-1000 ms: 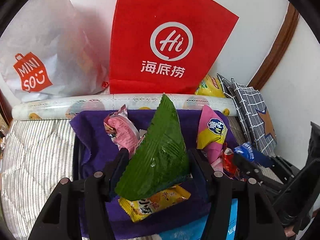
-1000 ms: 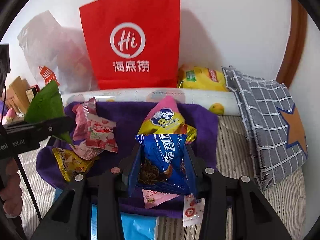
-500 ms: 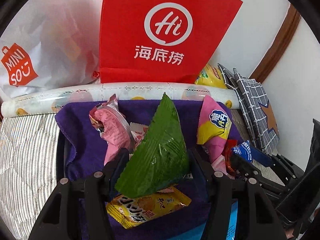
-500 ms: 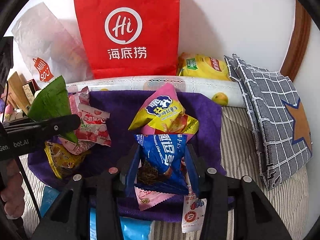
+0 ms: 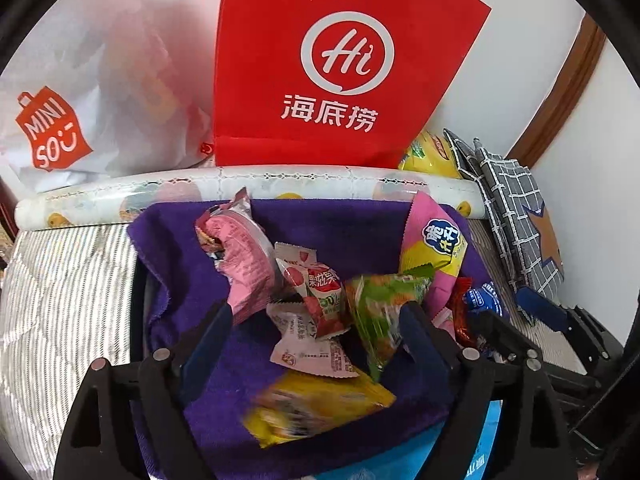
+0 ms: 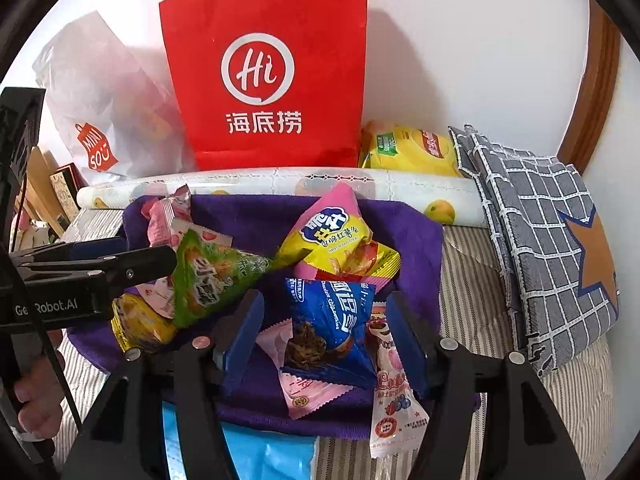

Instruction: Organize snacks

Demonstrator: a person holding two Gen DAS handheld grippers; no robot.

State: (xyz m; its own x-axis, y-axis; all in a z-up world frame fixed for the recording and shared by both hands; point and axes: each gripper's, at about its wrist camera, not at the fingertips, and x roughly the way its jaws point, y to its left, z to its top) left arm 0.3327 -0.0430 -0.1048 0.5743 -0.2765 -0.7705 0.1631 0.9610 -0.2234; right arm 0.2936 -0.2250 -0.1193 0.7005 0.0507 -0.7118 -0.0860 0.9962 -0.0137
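Now, left gripper (image 5: pixel 316 324): jaws have just been opening and stand wide; the green triangular packet (image 5: pixel 380 312) leans against the right-hand finger, tilted and blurred, with no pad pressing on it.
Right gripper (image 6: pixel 324 320): jaws have just been opening too; the blue cookie packet (image 6: pixel 332 332) sits between the fingers with a gap on each side.
Purple cloth (image 5: pixel 320 224): spread on the striped bedding, carrying the snacks.
Other snacks: a pink packet (image 5: pixel 240 256), a strawberry jelly packet (image 5: pixel 316 284) and a blurred yellow packet (image 5: pixel 316 404) lie on the cloth near the left gripper; a pink-and-yellow chip bag (image 6: pixel 336 236) stands just behind the blue packet.
Backdrop: a red paper bag (image 6: pixel 272 72) upright against the wall.
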